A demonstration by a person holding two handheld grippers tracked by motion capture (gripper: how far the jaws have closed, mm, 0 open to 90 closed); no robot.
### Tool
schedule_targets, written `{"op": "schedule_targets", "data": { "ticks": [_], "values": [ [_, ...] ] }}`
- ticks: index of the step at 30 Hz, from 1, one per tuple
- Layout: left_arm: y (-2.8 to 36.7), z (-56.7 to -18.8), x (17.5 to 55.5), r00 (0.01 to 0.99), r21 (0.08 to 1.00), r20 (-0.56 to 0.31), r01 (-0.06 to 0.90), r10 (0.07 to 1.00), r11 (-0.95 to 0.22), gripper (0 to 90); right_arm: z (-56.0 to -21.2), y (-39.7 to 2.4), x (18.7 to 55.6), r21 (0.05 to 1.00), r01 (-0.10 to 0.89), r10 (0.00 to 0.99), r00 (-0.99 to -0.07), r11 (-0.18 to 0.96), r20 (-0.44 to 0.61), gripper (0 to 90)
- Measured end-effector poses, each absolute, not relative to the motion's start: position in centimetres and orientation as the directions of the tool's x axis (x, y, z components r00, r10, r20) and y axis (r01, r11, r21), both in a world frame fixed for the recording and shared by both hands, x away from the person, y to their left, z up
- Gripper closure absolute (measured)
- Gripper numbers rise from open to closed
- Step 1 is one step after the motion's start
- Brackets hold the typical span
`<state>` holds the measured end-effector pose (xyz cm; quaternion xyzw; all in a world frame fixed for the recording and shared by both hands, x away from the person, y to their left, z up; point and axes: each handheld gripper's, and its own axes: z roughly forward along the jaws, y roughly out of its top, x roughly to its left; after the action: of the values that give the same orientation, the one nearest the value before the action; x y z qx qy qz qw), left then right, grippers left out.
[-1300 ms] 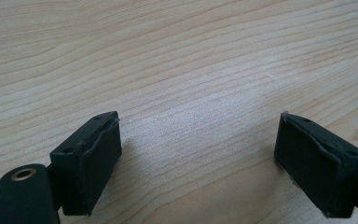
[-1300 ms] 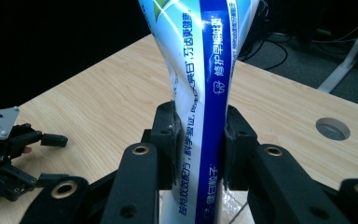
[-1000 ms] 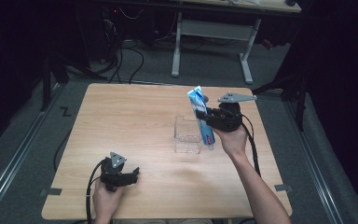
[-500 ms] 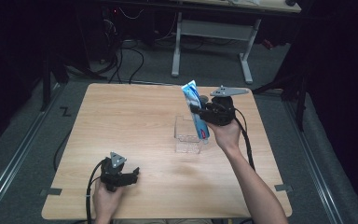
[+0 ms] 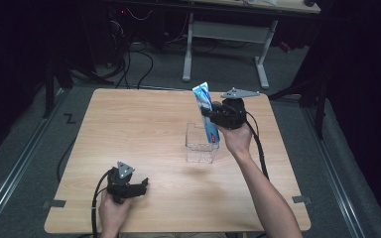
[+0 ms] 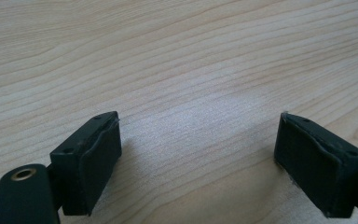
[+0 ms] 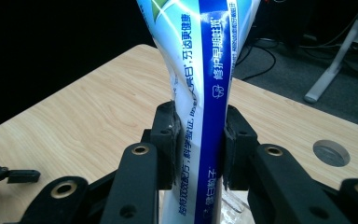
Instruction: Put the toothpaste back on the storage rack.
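Observation:
A blue and white toothpaste tube (image 5: 206, 114) stands nearly upright, tilted a little to the left, with its lower end over a clear plastic box (image 5: 200, 144) in the middle of the wooden table (image 5: 144, 134). My right gripper (image 5: 213, 115) is shut on the tube, and its pads press both sides of the tube (image 7: 205, 84) in the right gripper view. My left gripper (image 5: 143, 184) rests low on the table near the front left, jaws wide apart. Bare wood lies between its pads (image 6: 93, 158).
A round cable hole (image 7: 331, 152) sits in the tabletop beyond the tube. Behind the table stands a white desk frame (image 5: 228, 34) with cables on the grey floor. Metal rails run along both sides of the table.
My right gripper has carried the tube a little to the left, over the clear box, and the tube has swung more upright. The left gripper has stayed put.

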<state>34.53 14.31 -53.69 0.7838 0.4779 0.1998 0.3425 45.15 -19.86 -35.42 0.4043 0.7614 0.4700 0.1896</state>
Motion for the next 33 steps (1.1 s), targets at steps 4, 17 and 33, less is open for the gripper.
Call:
{"op": "schedule_targets", "data": {
  "ticks": [4, 17, 33],
  "values": [
    [14.3, -53.7, 34.5, 0.463, 0.728, -0.014, 0.612, 0.886, -0.309, 14.8, -35.7, -19.8, 45.6, 0.865, 0.446, 0.799, -0.594, 0.231, 0.094, 70.7],
    [14.3, -53.7, 34.5, 0.466, 0.727, -0.013, 0.612, 0.885, -0.311, 14.8, -36.5, -19.8, 46.4, 0.859, 0.460, 0.812, -0.576, 0.226, 0.094, 70.6],
    [14.3, -53.7, 34.5, 0.465, 0.728, -0.014, 0.612, 0.885, -0.310, 14.8, -37.7, -20.0, 46.4, 0.843, 0.482, 0.813, -0.574, 0.241, 0.096, 71.4]
  ]
}}
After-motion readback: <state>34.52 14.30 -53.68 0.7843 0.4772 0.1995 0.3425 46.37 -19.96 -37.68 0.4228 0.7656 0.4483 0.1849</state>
